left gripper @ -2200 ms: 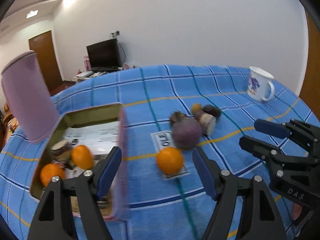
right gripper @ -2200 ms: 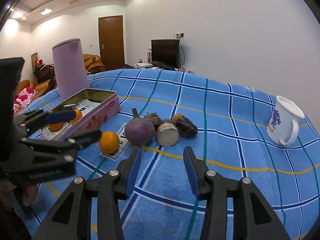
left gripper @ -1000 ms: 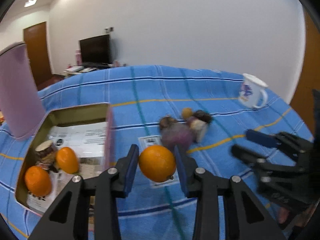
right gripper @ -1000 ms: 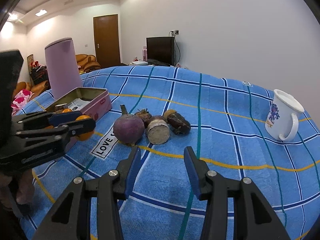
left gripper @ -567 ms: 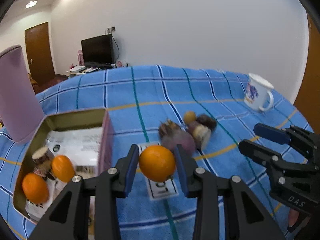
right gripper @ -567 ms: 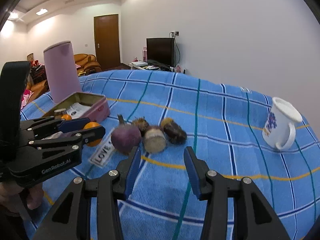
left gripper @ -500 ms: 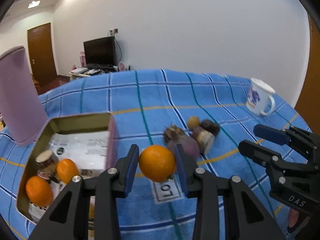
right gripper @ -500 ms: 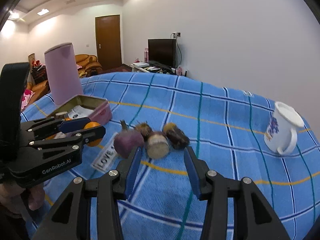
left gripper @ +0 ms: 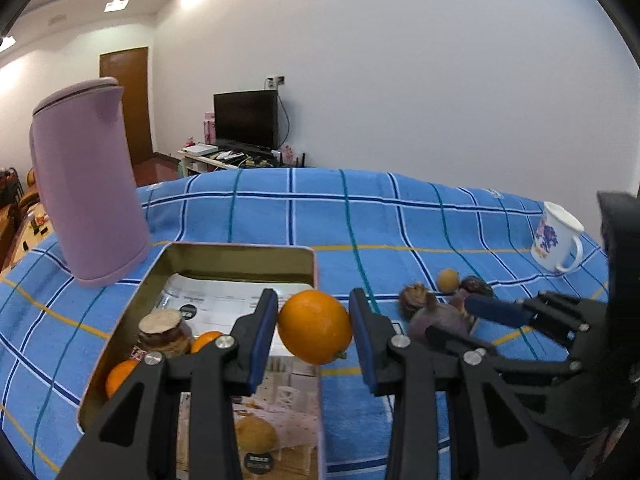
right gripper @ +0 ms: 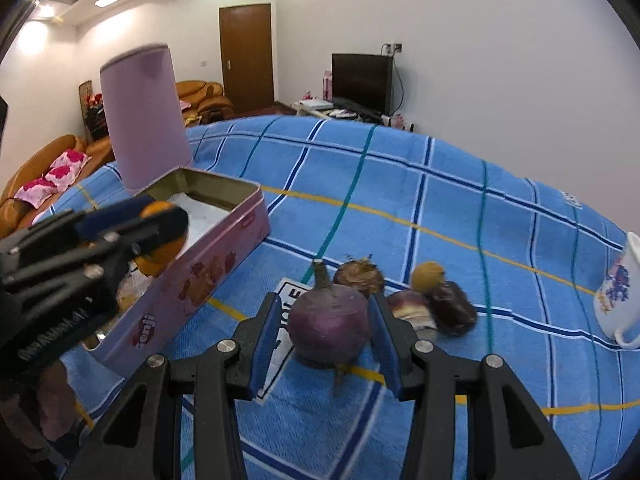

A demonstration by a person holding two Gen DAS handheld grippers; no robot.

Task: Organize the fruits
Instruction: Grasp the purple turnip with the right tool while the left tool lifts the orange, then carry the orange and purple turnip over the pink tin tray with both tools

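Observation:
My left gripper (left gripper: 313, 298) is shut on an orange (left gripper: 314, 326) and holds it in the air over the near right corner of the open pink tin (left gripper: 240, 249). Two more oranges (left gripper: 204, 340) and a small jar (left gripper: 164, 334) lie inside the tin. My right gripper (right gripper: 324, 302) is open and low over the cloth. A round purple fruit with a stem (right gripper: 328, 328) lies between its fingers, with a gap at the left pad. In the right wrist view the left gripper (right gripper: 176, 228) hangs above the tin's wall (right gripper: 208, 280).
A tall lilac jug (left gripper: 88, 192) stands behind the tin. A brown tufted fruit (right gripper: 358, 274), a small yellow one (right gripper: 427, 276), a dark one (right gripper: 452, 306) and a cut piece (right gripper: 410, 308) lie just beyond the purple fruit. A white mug (right gripper: 616, 300) stands far right; a printed card (right gripper: 288, 300) lies on the cloth.
My left gripper carried the orange leftward from over the cloth to over the tin. My right gripper moved forward and left until the purple fruit lay between its fingers.

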